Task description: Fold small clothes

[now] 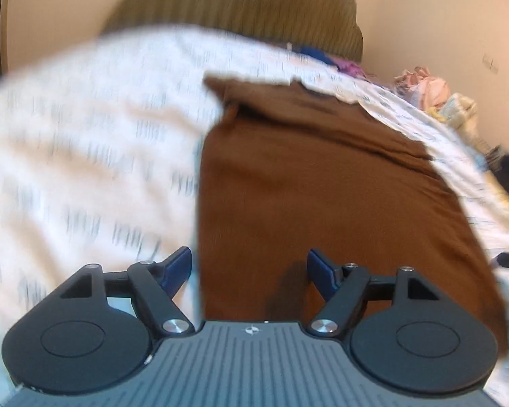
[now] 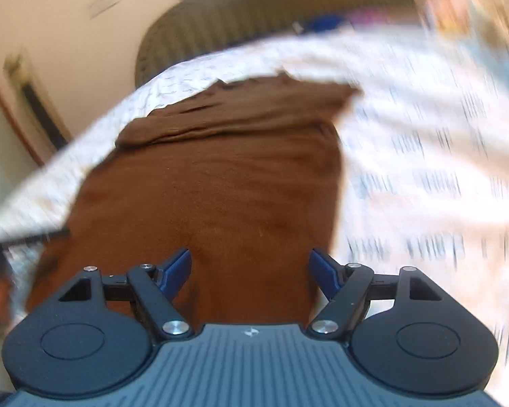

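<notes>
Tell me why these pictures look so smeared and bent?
Left wrist view: the sheet is streaked by motion blur, while the left claw stays sharp; the brown cloth is softly blurred. Right wrist view: same smear on the sheet, right claw crisp. Both views curve at the edges from the fisheye lens.

Left gripper (image 1: 248, 268): tilted downward, 2 blue-tipped fingers spread apart, nothing clamped. Right gripper (image 2: 250, 268): same tilt, fingers likewise parted, empty.
</notes>
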Tool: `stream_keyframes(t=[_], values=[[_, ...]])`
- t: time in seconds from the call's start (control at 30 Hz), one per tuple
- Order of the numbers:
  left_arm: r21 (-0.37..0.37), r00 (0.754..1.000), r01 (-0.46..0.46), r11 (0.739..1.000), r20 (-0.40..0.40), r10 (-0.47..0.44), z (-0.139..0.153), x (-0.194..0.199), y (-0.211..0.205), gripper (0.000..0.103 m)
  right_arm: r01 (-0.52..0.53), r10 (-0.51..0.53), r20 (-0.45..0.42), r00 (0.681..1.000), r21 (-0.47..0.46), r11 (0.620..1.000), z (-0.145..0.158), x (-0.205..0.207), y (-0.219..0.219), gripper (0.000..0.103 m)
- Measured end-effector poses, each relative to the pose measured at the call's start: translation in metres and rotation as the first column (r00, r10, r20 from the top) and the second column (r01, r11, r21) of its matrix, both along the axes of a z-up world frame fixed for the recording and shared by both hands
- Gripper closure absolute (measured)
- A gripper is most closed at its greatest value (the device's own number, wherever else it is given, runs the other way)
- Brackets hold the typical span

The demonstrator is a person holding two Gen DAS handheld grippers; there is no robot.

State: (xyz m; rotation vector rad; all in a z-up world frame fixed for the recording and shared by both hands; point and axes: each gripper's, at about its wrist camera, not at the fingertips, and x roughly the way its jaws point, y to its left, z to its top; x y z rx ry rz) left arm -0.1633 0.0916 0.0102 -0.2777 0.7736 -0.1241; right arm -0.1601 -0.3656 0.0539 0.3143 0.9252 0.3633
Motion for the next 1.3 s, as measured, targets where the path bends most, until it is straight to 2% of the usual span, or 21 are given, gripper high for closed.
stream_keyframes(t=[0.07,0.1,0.2,0.23,0.3,0.37,0.4,0.43,0.47,0.5,0.7,0.8,0.87,1.03,1.13,1.2,1.3], values=[[-0.114,0.999,0.032,0.993,-0.015,-0.034,0.001,-0.010,0.013,0.024,0.030,-0.021,-0.082,0.996,0.112,0.993,-0.008,0.002,-0.015,0.027],[-0.198,0.997,0.056,0.979,-0.035,-0.065,0.000,-0.011,0.020,0.022,0.037,-0.019,-0.112,0.994,0.161,0.986,-0.012,0.001,-0.020,0.026],[-0.424,0.980,0.129,0.896,-0.084,-0.181,-0.006,-0.012,0.031,0.018,0.026,0.037,-0.201,0.979,0.302,0.953,-0.026,-0.003,-0.024,0.025],[-0.448,0.975,0.132,0.884,-0.100,-0.196,-0.009,-0.012,0.032,0.018,0.018,0.056,-0.223,0.973,0.318,0.948,-0.030,-0.004,-0.022,0.025],[-0.460,0.967,0.150,0.875,-0.116,-0.226,-0.010,-0.015,0.031,0.020,0.010,0.076,-0.232,0.970,0.349,0.937,-0.032,-0.010,-0.019,0.026],[-0.462,0.963,0.151,0.874,-0.132,-0.237,-0.010,-0.017,0.030,0.031,0.021,0.091,-0.252,0.964,0.410,0.912,-0.037,-0.015,-0.018,0.026],[-0.461,0.961,0.143,0.876,-0.146,-0.235,-0.011,-0.018,0.030,0.045,0.026,0.091,-0.253,0.963,0.424,0.905,-0.038,-0.017,-0.017,0.029],[-0.461,0.958,0.136,0.877,-0.164,-0.234,-0.013,-0.017,0.030,0.064,0.028,0.094,-0.259,0.961,0.429,0.903,-0.039,-0.021,-0.018,0.044],[-0.459,0.955,0.126,0.880,-0.185,-0.233,-0.016,-0.017,0.031,0.072,0.034,0.092,-0.274,0.957,0.426,0.904,-0.042,-0.022,-0.018,0.052],[-0.454,0.951,0.111,0.884,-0.210,-0.228,-0.021,-0.017,0.032,0.079,0.046,0.087,-0.288,0.954,0.426,0.904,-0.045,-0.022,-0.018,0.067],[-0.445,0.954,0.081,0.892,-0.225,-0.199,-0.020,-0.014,0.040,0.099,0.062,0.067,-0.282,0.957,0.427,0.902,-0.054,-0.025,-0.021,0.096],[-0.417,0.960,0.092,0.904,-0.203,-0.192,-0.013,-0.017,0.038,0.100,0.037,0.079,-0.237,0.968,0.449,0.893,-0.049,-0.026,-0.020,0.097],[-0.415,0.963,0.116,0.903,-0.175,-0.204,-0.005,-0.019,0.035,0.100,0.020,0.082,-0.197,0.977,0.468,0.883,-0.041,-0.027,-0.022,0.097],[-0.508,0.977,0.134,0.851,-0.076,-0.199,0.017,-0.006,0.034,0.100,0.010,0.063,-0.123,0.990,0.520,0.854,-0.018,-0.004,-0.026,0.097],[-0.559,0.988,0.134,0.818,0.007,-0.156,0.033,0.022,0.031,0.100,0.012,0.033,-0.070,0.997,0.556,0.831,-0.009,0.029,-0.032,0.097],[-0.587,0.992,0.126,0.800,0.050,-0.119,0.044,0.055,0.029,0.100,0.018,0.008,-0.043,0.999,0.579,0.815,-0.006,0.061,-0.034,0.097],[-0.585,0.994,0.108,0.804,0.084,-0.073,0.056,0.113,0.025,0.100,0.045,-0.036,-0.027,0.999,0.607,0.793,-0.007,0.116,-0.038,0.097]])
